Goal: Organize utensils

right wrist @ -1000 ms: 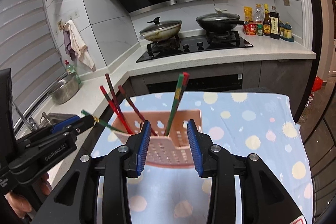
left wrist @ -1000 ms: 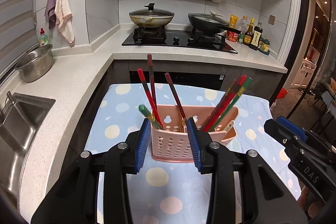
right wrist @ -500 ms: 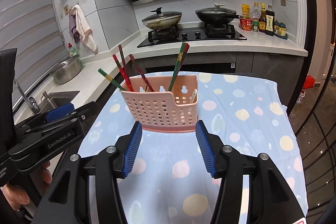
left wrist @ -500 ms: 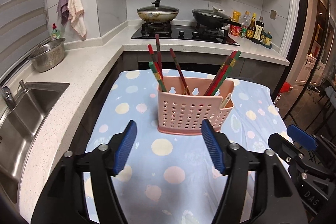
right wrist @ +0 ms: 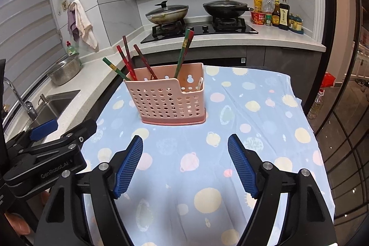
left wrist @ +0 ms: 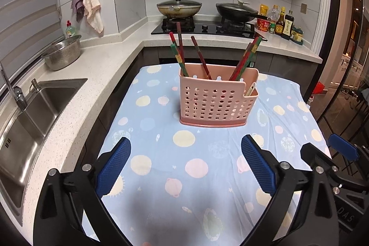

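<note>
Here a pink perforated utensil holder (left wrist: 218,103) stands upright on the surface, on a blue cloth (left wrist: 161,153) printed with pastel planets and suns. It has a taller rear section and a lower front pocket. Four red and green chopsticks (right wrist: 125,61) lean out at its left end, and about two more (right wrist: 184,50) rise together nearer the right; a pale utensil (right wrist: 200,83) sits in the pocket. The left tool (left wrist: 185,164) and right tool (right wrist: 184,161) are both opening wide, nothing between their pads, well short of the holder.
</note>
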{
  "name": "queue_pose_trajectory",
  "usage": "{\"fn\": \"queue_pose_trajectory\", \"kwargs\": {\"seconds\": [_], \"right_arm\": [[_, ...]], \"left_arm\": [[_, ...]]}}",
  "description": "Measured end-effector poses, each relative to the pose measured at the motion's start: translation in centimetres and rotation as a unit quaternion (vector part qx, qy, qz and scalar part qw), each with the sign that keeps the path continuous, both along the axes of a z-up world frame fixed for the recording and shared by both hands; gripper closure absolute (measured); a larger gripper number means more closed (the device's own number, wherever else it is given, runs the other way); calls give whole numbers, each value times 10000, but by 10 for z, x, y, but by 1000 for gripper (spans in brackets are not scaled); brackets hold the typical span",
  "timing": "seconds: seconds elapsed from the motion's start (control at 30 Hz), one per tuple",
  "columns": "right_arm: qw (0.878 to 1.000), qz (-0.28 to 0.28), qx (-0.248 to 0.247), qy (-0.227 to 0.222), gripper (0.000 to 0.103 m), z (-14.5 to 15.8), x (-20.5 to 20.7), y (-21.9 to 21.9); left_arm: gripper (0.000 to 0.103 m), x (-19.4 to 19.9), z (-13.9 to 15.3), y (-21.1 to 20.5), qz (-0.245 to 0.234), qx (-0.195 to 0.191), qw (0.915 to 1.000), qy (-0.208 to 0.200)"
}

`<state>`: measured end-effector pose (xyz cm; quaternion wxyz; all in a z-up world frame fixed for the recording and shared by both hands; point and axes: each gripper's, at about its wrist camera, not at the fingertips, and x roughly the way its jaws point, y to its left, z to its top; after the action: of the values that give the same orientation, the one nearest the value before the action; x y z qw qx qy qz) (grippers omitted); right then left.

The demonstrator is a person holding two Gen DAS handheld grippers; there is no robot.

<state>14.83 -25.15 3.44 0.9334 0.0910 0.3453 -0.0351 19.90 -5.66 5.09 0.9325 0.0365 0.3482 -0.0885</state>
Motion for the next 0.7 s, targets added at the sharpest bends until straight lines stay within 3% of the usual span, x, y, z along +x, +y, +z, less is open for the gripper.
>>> {"fn": "queue_pose_trajectory", "kwargs": {"seconds": [0.03, 0.43, 0.5, 0.7], "right_arm": [[10000, -16, -12, -3, 18, 0, -1, 0], [9993, -110, -362, 62, 16, -8, -4, 4], [9993, -82, -346, 132, 5, -12, -3, 4], [9988, -71, -451, 183, 7, -15, -3, 6]], "left_arm": [[10, -1, -2, 1, 11, 6, 10000, 17], [9, -2, -16, 6, 172, 68, 9994, 303], [9, -2, -17, 5, 176, 94, 9993, 321], [9, -2, -23, 0, 124, 216, 9988, 413]]}}
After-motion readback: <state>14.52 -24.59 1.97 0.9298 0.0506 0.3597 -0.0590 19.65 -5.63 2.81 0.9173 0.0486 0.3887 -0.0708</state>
